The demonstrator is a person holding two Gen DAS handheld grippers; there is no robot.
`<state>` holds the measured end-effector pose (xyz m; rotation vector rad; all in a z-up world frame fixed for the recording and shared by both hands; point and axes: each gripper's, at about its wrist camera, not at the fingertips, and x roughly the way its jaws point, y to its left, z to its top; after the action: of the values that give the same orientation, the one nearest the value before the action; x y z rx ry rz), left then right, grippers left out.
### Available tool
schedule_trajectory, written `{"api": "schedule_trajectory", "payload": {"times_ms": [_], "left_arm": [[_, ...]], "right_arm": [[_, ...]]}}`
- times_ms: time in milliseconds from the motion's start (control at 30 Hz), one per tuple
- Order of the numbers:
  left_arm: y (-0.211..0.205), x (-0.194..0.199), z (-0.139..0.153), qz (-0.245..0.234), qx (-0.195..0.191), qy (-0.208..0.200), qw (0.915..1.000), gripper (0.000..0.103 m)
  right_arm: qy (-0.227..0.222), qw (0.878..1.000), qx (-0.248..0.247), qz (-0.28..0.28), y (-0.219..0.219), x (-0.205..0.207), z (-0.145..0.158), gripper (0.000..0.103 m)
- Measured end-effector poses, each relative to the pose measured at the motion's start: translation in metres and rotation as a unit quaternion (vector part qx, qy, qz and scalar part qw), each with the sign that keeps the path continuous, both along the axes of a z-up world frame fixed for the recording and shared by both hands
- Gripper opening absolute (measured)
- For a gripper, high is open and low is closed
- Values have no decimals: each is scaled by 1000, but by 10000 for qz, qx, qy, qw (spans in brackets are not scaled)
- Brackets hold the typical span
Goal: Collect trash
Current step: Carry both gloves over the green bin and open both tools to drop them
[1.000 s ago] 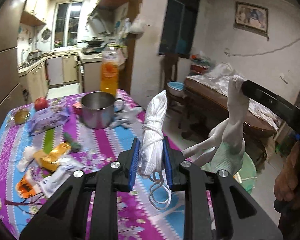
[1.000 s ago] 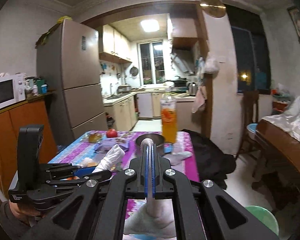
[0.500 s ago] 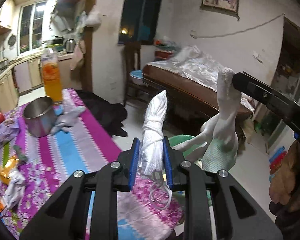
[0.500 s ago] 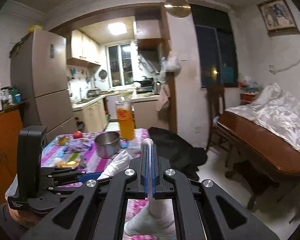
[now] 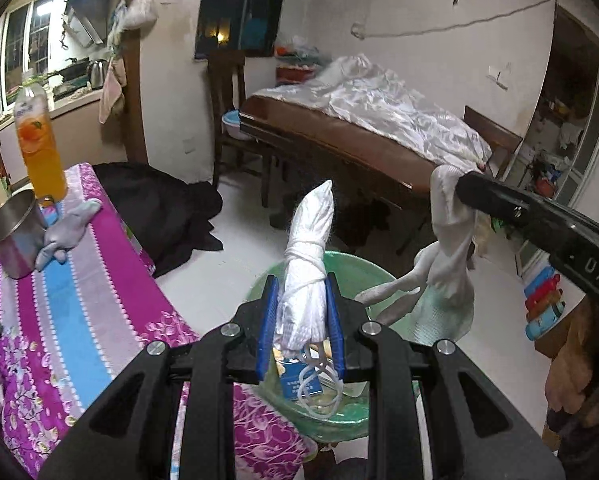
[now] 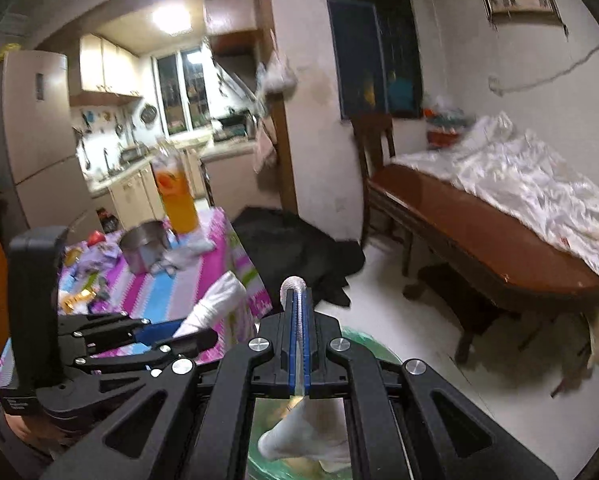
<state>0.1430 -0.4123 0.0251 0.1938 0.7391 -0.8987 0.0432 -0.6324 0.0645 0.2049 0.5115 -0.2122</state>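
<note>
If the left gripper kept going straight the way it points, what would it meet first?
Most likely the green basin on the floor just beyond the table edge. The left gripper, shut on a tied white bundle, aims down at it; depth is hard to judge.

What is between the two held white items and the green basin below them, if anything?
Nothing visible. The left claw holds the rolled white bundle directly over the green basin, and the right claw holds the white glove above its rim. Only earlier trash, a blue carton, lies inside.
</note>
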Motion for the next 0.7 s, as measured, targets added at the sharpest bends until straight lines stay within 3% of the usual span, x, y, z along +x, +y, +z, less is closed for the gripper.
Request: {"api": "schedule_trajectory", "payload": {"times_ms": [367, 700], "left_arm": [[-31, 9, -32, -42, 458, 248, 9986, 22], [-44, 14, -51, -80, 722, 361, 9967, 23]], "right_arm": [[1061, 9936, 381, 104, -20, 43, -55, 3], [1237, 9904, 597, 133, -24, 55, -87, 3]]}}
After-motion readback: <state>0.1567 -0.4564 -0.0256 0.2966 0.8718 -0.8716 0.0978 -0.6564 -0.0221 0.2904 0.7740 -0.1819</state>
